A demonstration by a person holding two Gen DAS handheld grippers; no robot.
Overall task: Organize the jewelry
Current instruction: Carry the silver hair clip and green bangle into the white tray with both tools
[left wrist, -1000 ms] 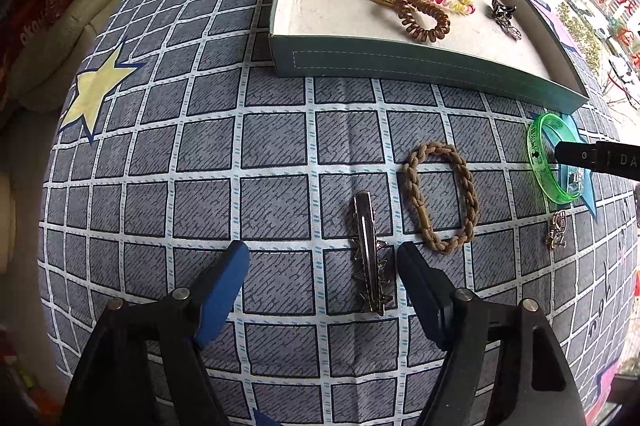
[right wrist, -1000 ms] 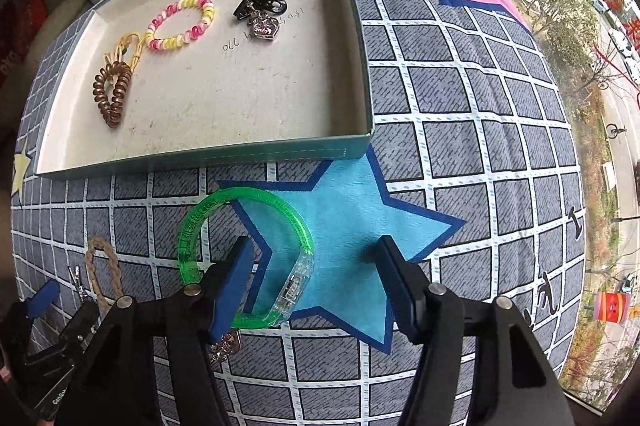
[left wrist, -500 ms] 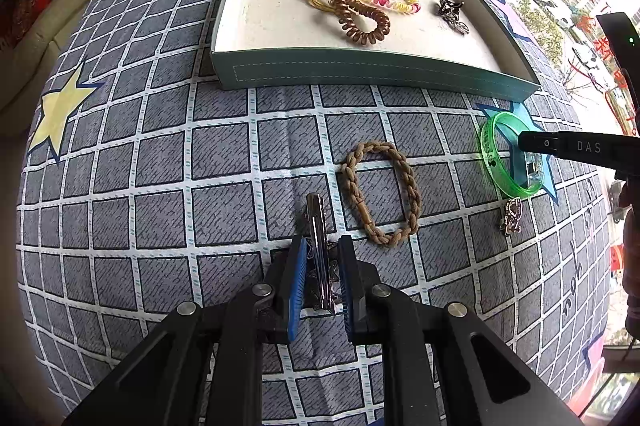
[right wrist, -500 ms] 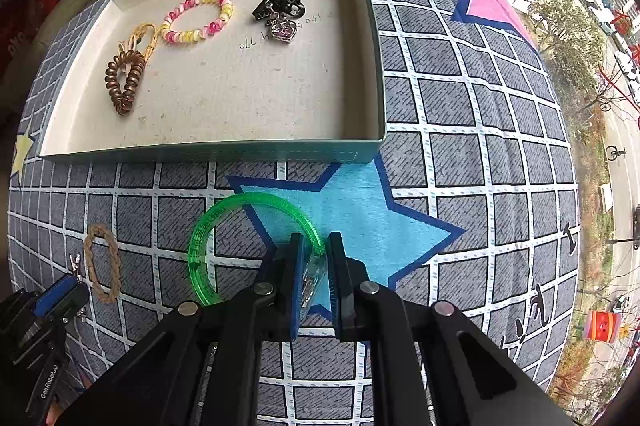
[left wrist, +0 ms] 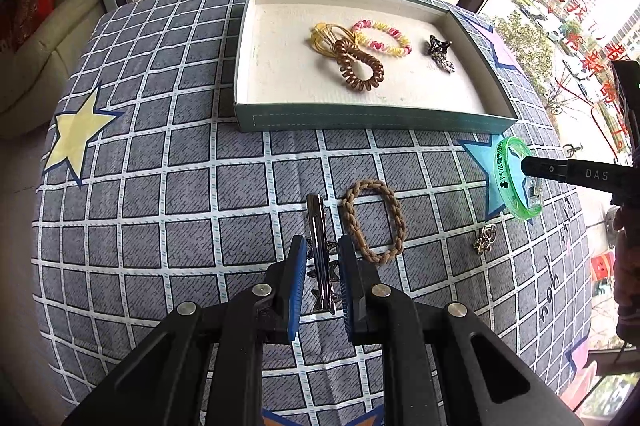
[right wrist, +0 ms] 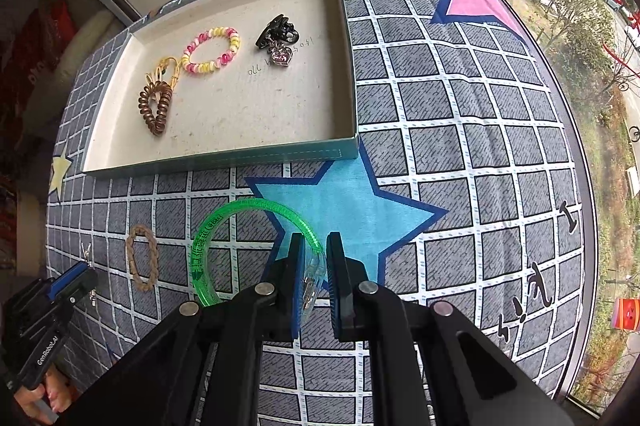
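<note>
Left wrist view: two pieces gripped for transfer to the tray.

The left gripper [left wrist: 322, 266] is clenched on the metal hair clip [left wrist: 320, 250]; the right gripper [right wrist: 312, 276] is clamped on the green bangle's [right wrist: 208, 246] clear clasp, over the blue star. The tray [left wrist: 372, 120] lies at 12 o'clock. Each piece is best carried over the near wall before release, clear of the braided band [left wrist: 374, 220] at 1 o'clock.

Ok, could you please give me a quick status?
Left gripper shut on hair clip. Right gripper shut on green bangle. Tray ahead, path clear.
</note>
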